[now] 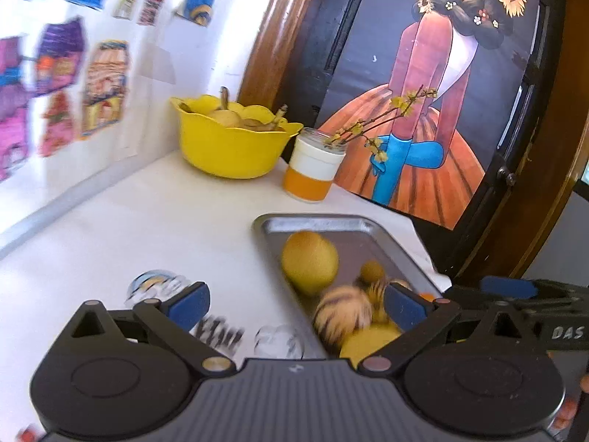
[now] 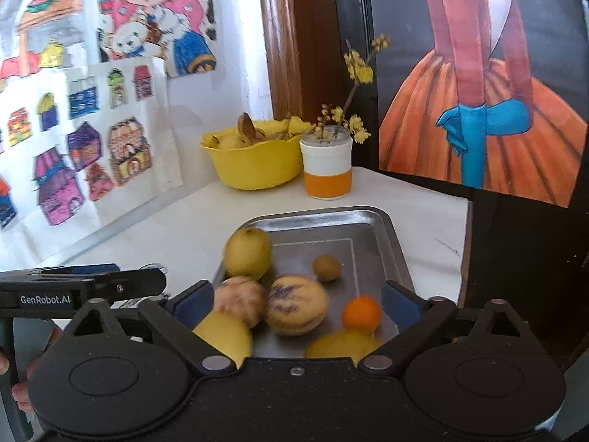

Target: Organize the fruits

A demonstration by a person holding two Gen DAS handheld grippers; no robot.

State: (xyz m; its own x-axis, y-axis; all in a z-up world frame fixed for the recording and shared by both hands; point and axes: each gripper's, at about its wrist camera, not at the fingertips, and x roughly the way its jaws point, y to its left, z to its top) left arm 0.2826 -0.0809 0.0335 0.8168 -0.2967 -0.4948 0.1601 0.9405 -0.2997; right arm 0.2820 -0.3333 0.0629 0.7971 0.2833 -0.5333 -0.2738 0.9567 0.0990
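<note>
Steel tray, left wrist view: the tray [image 1: 353, 232] lies on the white table [image 1: 147, 228], with fruit in it.
Fruit, left wrist view: a yellow round fruit [image 1: 310, 260] sits toward the tray's far left; a striped fruit [image 1: 342, 315] and a small brown one [image 1: 372, 270] lie nearer, all blurred.
Left gripper: the left gripper [image 1: 298, 304] hangs over the table and the tray's left edge, jaws wide apart, nothing between them.
Back of table: a yellow bowl [image 1: 232, 147] holding fruit stands beside a white and orange jar [image 1: 313, 169] with flowering twigs.

Tray, right wrist view: the tray [image 2: 368, 221] holds all the loose fruit.
Fruit, right wrist view: a yellow fruit [image 2: 247, 252] at far left, a small brown fruit [image 2: 326, 267], two striped fruits [image 2: 241, 300] [image 2: 296, 307] touching, an orange [image 2: 360, 314], and two yellow ones at the near edge.
Right gripper: the right gripper [image 2: 296, 305] hovers over the tray's near end, jaws spread wide and gripping nothing.
Background: the bowl [image 2: 254, 165] and jar [image 2: 327, 169] stand just beside each other.
</note>
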